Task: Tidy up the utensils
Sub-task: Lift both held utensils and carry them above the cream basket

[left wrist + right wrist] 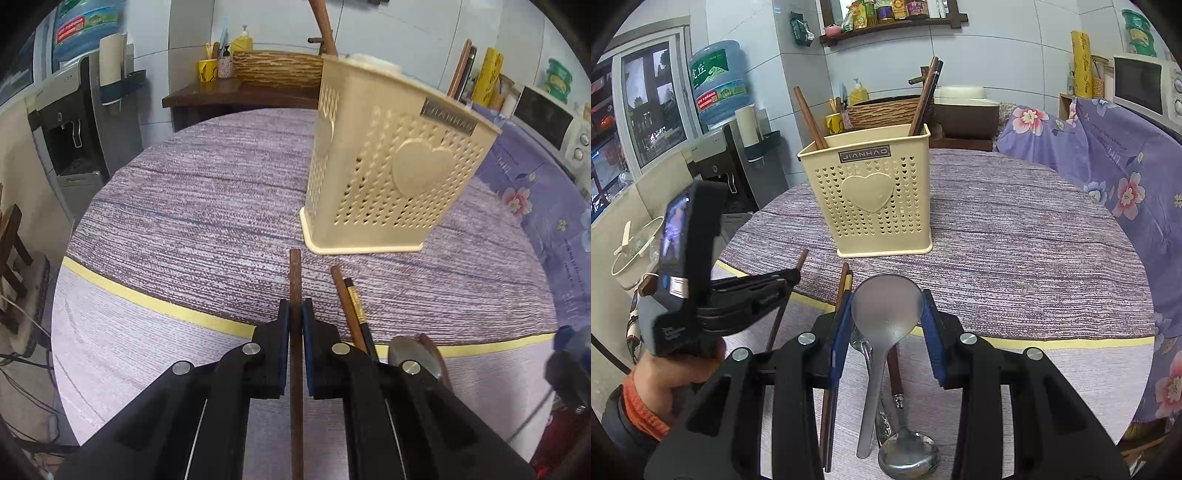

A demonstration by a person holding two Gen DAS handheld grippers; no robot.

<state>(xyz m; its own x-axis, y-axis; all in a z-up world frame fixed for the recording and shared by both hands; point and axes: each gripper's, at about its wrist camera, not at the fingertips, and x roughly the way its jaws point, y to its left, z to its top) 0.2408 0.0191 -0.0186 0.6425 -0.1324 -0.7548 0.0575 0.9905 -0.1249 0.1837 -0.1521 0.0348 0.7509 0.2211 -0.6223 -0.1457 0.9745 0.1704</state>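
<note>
We see left gripper [295, 314] jaws clamped on dark wooden chopstick [295, 273]; right gripper [888, 314] jaws apart around matte grey metal spoon [882, 314]. Risk: chopstick pivots, misses cream perforated plastic holder [871, 192].

A round table [1015, 236] carries everything, covered in a purple-grey streaked cloth with a thin yellow band [1071, 341] curving across the near part and a paler zone nearer still. Toward the far middle stands a cream perforated utensil holder [882, 206] with a raised heart on its front. On the near part lie two chopsticks [351, 306] side by side and a steel spoon [908, 456] among other cutlery handles. A floral purple cloth [1115, 177] borders the table on the right.
</note>
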